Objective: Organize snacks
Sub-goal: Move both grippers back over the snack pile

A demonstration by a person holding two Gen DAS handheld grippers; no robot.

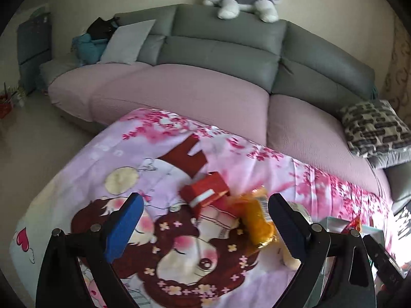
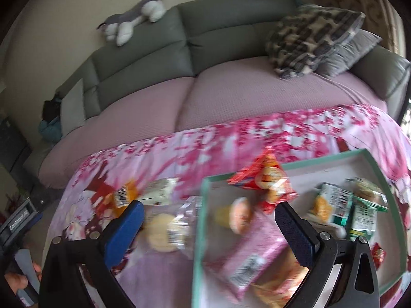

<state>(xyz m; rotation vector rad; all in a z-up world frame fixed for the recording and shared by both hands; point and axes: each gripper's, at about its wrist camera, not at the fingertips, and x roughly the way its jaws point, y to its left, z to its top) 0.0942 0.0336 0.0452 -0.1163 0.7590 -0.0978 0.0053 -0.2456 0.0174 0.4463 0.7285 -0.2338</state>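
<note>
Pink cartoon-print cloth (image 1: pixel 84 169) covers the low table in front of the grey sofa (image 1: pixel 226 48), and the snacks lie scattered across it. The left gripper (image 1: pixel 205 228) hangs over the cloth with its blue-padded jaws spread wide and nothing between them. Just beyond it a red box (image 1: pixel 205 192) lies flat, its long axis slanting from near left to far right. Touching the box's near right side is an orange packet (image 1: pixel 257 220), lying lengthwise from far to near, its near end by the gripper's right finger.

The right gripper (image 2: pixel 209 228) is also wide open and holds nothing; it hovers over the left edge of a shallow tray with a mint-green rim (image 2: pixel 282 165). Inside the tray, a pink wrapped bar (image 2: pixel 254 249) runs diagonally, barcode end near and left, with a round pastry (image 2: pixel 240 217) at its far end. A red packet of small cakes (image 2: pixel 267 182) rests tilted over the tray's far rim. Two green-and-white packets (image 2: pixel 359 210) lie side by side at the right, long axes running far to near. Left of the tray, on the cloth, sits a clear-wrapped pale cake (image 2: pixel 167 231), blurred, and beyond it a white packet (image 2: pixel 159 188).

A plush husky (image 1: pixel 239 2) lies along the sofa back.
</note>
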